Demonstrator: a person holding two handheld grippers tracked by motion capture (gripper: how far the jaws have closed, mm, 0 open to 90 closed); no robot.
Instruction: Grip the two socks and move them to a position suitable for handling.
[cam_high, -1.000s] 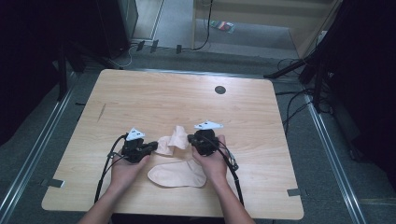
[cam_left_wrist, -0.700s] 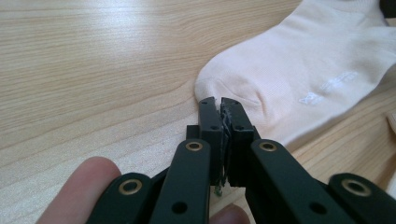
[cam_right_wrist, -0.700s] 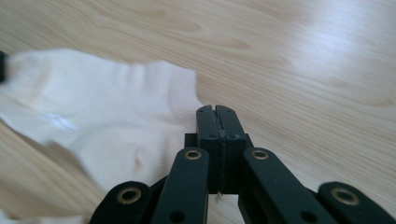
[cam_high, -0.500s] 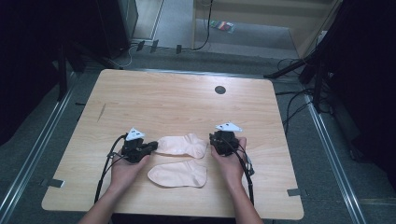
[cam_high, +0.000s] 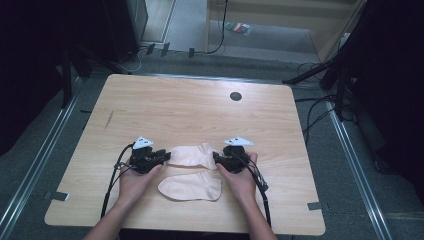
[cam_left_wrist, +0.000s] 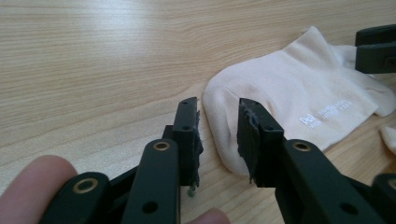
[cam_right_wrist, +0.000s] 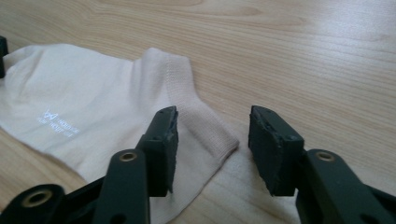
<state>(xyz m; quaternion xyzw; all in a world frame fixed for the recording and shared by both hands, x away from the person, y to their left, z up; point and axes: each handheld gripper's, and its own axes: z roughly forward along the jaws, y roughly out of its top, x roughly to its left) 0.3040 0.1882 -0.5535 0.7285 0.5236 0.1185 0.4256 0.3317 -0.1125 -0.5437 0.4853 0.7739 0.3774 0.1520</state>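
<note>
Faintly, white logo print on upper sock (cam_left_wrist: 299, 93), unreadable; both grippers' jaws just opening, apart, gripping nothing.

sock (cam_high: 191, 154) between claws, second sock (cam_high: 190, 186) nearer

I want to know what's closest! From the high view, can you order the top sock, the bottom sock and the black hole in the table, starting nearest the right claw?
1. Top sock, beside the right claw.
2. Bottom sock, below it.
3. Black hole, far up the table.
</note>
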